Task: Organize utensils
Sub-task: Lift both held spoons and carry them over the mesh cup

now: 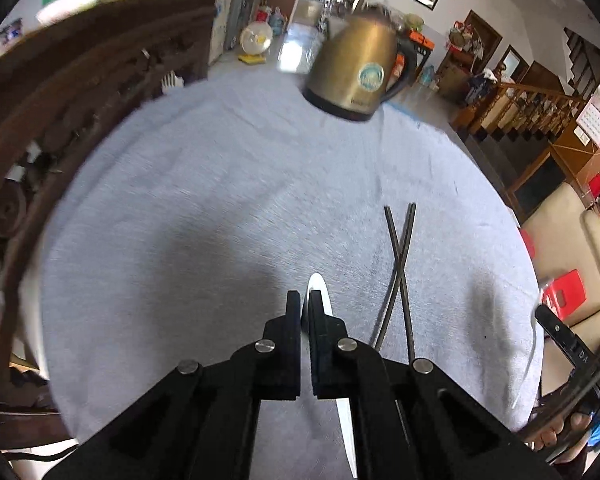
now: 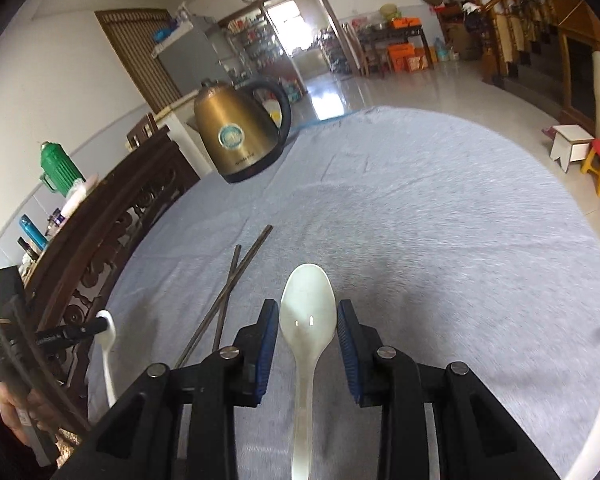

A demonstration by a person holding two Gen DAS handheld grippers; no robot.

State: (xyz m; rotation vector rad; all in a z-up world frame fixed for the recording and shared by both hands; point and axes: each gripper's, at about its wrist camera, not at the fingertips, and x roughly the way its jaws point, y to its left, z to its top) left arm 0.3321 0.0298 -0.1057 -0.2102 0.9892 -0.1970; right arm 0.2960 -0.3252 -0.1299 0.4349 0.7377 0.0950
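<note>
Right wrist view: right gripper (image 2: 307,320) with jaws spread wide, straddling a white spoon (image 2: 306,320) lying flat on the grey-clothed table (image 2: 440,240); bowl at 12 o'clock between the blue pads (image 2: 346,344) without touching either, handle running back toward 6 o'clock under the gripper. Dark chopsticks (image 2: 230,296) crossed at 10 o'clock, beside the left pad. Bronze kettle (image 2: 240,132) far off at 11 o'clock.

Left wrist view: left gripper (image 1: 305,312) nearly closed, jaws pinching a second white spoon (image 1: 327,300) on edge, tip poking out at 12 o'clock, handle trailing to 6 o'clock. Crossed chopsticks at 1 o'clock, apart from the jaws.
</note>
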